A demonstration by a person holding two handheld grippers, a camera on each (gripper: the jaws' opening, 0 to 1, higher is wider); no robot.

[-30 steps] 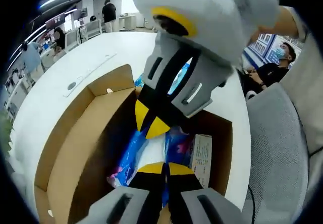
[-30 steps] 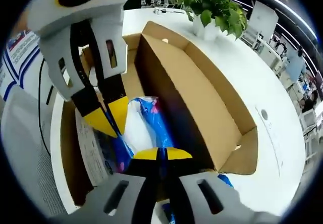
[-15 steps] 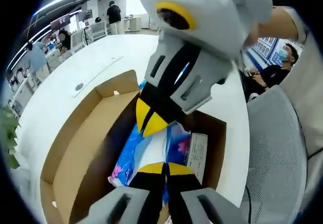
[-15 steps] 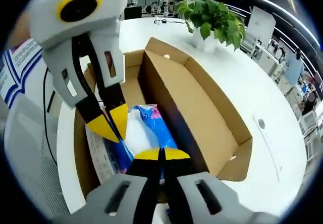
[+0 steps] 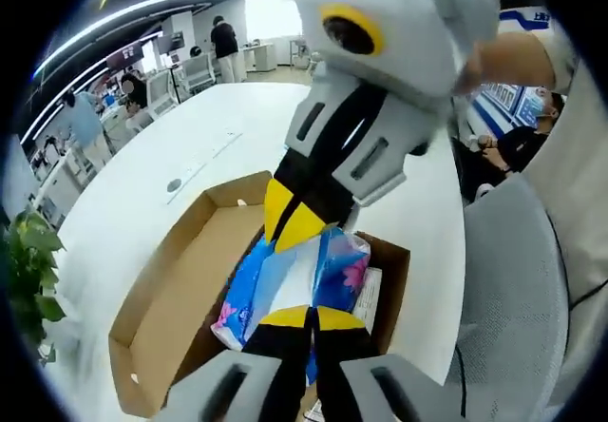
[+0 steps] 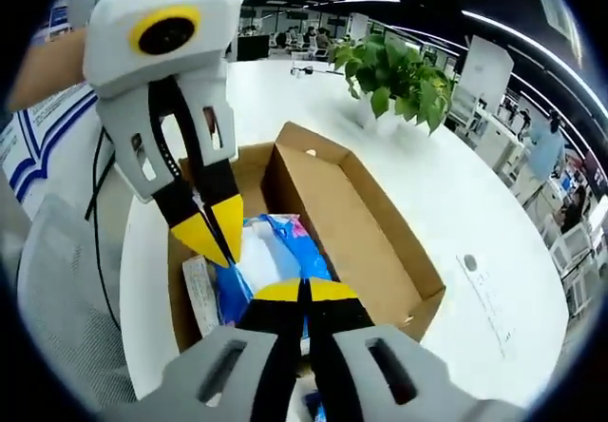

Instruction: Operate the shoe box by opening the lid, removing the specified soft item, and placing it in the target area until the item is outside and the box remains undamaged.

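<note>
Left gripper view: the left hand-held gripper (image 5: 306, 317) rises from the bottom centre, its yellow-tipped jaws pinched together on the blue and white soft packet (image 5: 285, 284) at the middle of the frame. The right hand-held gripper (image 5: 296, 224) reaches down from the upper right and grips the packet's far edge. The packet sits just above the open shoe box (image 5: 180, 308), whose lid is folded out toward the lower left on the white worktop (image 5: 161, 180). A printed leaflet (image 5: 366, 294) lies in the box to the right; its writing is too small to read.

Right gripper view: the right hand-held gripper (image 6: 302, 291), bottom centre, is closed on the packet's near edge, the left hand-held gripper (image 6: 214, 232) on its left side. A potted plant (image 6: 394, 70) stands at the upper right.

The packet looks light, limp and crinkly, probably slippery film, so pinching opposite edges suits it. No brand is legible.
</note>
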